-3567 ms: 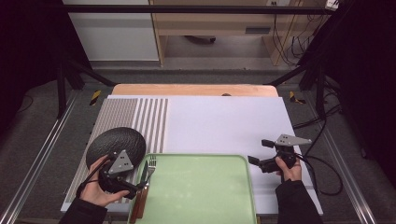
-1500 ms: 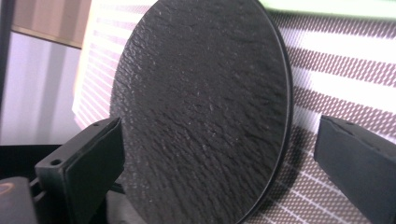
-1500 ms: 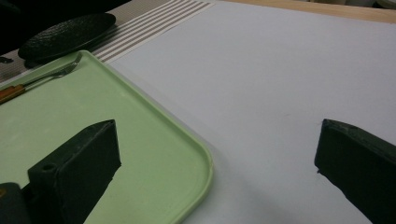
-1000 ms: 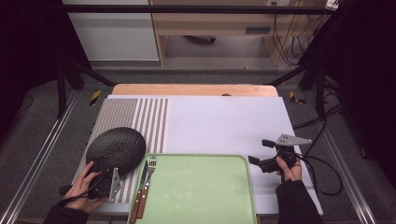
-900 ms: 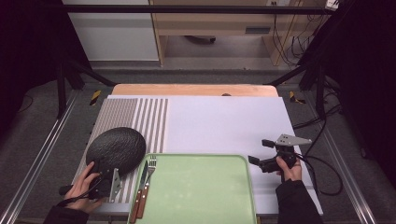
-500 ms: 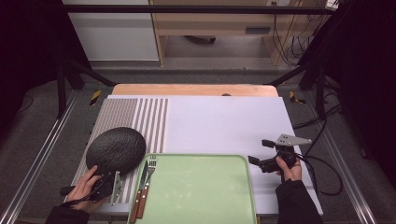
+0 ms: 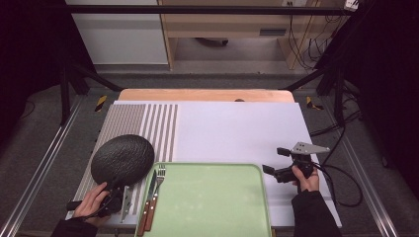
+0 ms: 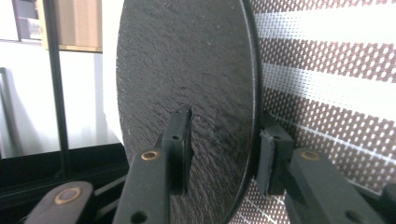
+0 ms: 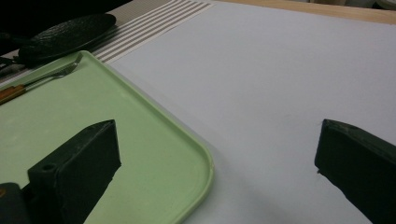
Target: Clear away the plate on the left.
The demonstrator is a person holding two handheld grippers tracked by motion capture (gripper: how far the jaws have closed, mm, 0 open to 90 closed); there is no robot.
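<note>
Evidently we have the left gripper (image 8: 219, 154) closing across the black plate (image 7: 122, 158) rim for lifting, pads not visibly pressing; right gripper (image 9: 215, 163) idles, jaws apart.

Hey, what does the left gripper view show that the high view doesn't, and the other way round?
Left gripper view: the left tool's jaws straddle the dark plate's rim, one over its textured face, one beyond the edge. They have just been closing, and it is unclear whether the pads press yet. High view: the green tray with a fork and knife at its left side, and the right tool beside it. Both: the plate and the striped mat.
</note>
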